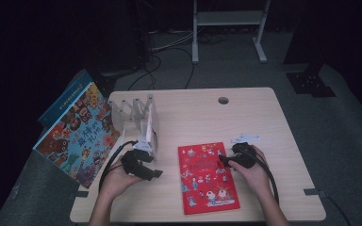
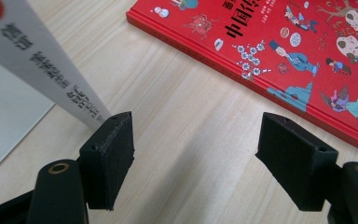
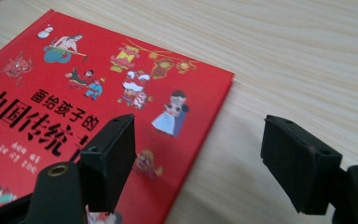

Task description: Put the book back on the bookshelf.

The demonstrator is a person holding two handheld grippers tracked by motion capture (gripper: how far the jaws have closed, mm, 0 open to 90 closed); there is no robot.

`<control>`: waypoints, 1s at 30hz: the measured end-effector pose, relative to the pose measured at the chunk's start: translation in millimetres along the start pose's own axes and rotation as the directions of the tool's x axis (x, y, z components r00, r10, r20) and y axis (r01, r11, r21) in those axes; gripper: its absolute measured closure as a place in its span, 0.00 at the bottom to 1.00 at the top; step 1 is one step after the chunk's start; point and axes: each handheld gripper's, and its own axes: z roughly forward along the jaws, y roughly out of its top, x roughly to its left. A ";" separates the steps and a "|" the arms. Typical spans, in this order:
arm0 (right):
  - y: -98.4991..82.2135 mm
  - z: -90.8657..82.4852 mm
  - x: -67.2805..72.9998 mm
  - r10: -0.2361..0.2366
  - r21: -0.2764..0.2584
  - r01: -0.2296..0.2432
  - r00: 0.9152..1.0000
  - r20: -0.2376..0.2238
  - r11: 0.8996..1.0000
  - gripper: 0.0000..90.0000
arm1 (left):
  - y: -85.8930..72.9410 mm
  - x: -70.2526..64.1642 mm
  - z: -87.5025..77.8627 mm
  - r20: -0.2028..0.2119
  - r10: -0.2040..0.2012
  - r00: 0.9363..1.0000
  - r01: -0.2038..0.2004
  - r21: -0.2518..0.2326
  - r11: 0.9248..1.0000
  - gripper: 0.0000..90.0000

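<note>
Item: red book (image 1: 208, 178), hardcover, flat rectangle, glossy cover with small cartoon figures and black Chinese title characters. Lies face up on the table (image 1: 264, 117), near the front edge, between the two hands.

Right gripper (image 1: 226, 161): black, held over the book's right edge by the upper corner. In the right gripper view the jaws stand apart with nothing pressed between them; one jaw sits above the red cover, the other above bare wood. Released.

Left gripper (image 1: 154, 173): black, on the table left of the book, well apart from it. In the left gripper view the jaws are spread over bare tabletop, grasping nothing.

Surroundings: white accordion-style book rack (image 1: 136, 115), thin upright dividers, at the table's left rear, just behind the left gripper; one divider with printed characters crosses the left gripper view beside the left-hand jaw. Large picture book (image 1: 78, 134), colourful monster faces on pale blue, leans off the table's left edge with a blue book behind it. Round cable hole (image 1: 223, 100) at the rear centre. White frame legs (image 1: 228, 23) on the grey floor beyond.

Table: light wood grain, rounded corners, matte.

Hard to make out: the room beyond is dark; the picture book's title is too small to read; forearms are cut off at the bottom edge; black cables loop from each gripper.
</note>
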 end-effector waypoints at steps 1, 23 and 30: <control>0.7 2.8 0.4 0.004 0.002 -0.004 1.000 -0.007 1.000 0.29 | -0.3 -0.1 0.7 0.001 -0.001 1.000 0.001 0.002 1.000 0.29; 21.2 36.4 9.5 0.049 0.038 -0.045 0.993 -0.111 0.998 0.31 | 0.1 -3.3 5.8 0.009 0.017 1.000 -0.017 0.023 1.000 0.29; 35.2 51.5 20.2 0.012 0.041 -0.006 0.989 -0.144 0.999 0.31 | 1.3 -5.9 6.6 0.013 0.029 0.999 -0.029 0.029 0.999 0.29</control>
